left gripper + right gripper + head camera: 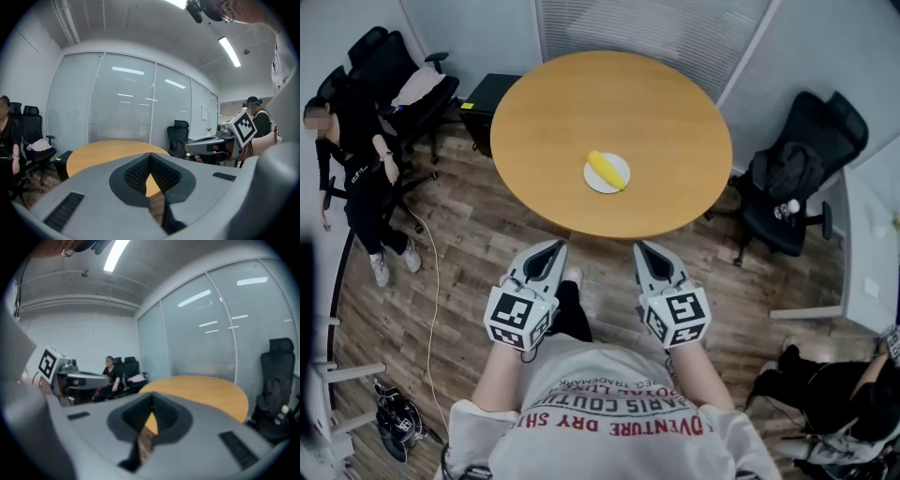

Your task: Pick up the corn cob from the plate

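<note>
A yellow corn cob (605,170) lies on a small white plate (620,165) at the near middle of a round wooden table (572,103). My left gripper (555,247) and right gripper (643,247) hover side by side over the floor, just short of the table's near edge, both pointing at it. Each is shut with nothing between its jaws. In the left gripper view the left gripper (150,155) shows its tips meeting, with the table (103,152) beyond. The right gripper view shows the right gripper (151,409) the same way. Neither gripper view shows the cob.
Black office chairs stand at the left (398,70) and right (797,173) of the table. A person in black (356,178) sits at the far left, another person (844,394) at the lower right. A black cabinet (483,103) stands behind the table, a cable (436,281) crosses the floor.
</note>
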{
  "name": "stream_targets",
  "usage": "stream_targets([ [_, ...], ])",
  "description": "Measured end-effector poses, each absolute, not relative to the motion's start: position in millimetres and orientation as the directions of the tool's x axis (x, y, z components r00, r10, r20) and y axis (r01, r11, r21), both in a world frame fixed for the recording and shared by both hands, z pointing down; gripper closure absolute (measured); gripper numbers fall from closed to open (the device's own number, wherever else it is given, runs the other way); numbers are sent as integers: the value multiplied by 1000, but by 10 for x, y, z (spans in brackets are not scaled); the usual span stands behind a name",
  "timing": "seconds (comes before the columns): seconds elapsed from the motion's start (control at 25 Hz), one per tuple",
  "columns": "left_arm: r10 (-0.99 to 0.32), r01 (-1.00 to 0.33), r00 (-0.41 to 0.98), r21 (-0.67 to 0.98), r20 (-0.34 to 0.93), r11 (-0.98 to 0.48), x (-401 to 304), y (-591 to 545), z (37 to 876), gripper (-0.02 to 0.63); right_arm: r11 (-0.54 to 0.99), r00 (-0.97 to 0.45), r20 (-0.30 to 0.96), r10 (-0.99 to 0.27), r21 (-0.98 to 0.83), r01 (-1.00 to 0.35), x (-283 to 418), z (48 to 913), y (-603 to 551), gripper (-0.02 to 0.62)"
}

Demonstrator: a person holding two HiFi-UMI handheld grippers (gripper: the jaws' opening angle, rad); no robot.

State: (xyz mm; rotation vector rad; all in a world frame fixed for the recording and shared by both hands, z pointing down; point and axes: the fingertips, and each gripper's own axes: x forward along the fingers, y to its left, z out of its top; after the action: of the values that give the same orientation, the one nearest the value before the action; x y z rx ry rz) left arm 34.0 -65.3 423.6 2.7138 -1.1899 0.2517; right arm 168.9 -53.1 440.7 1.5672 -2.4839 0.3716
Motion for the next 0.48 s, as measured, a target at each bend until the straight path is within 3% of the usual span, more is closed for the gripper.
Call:
stream_targets([
  [0.48,-639,-672,735,123,225,-730,487,-2672,4361,571,333,-355,354,-866,-121,-935,1755,4621,-2332,571],
])
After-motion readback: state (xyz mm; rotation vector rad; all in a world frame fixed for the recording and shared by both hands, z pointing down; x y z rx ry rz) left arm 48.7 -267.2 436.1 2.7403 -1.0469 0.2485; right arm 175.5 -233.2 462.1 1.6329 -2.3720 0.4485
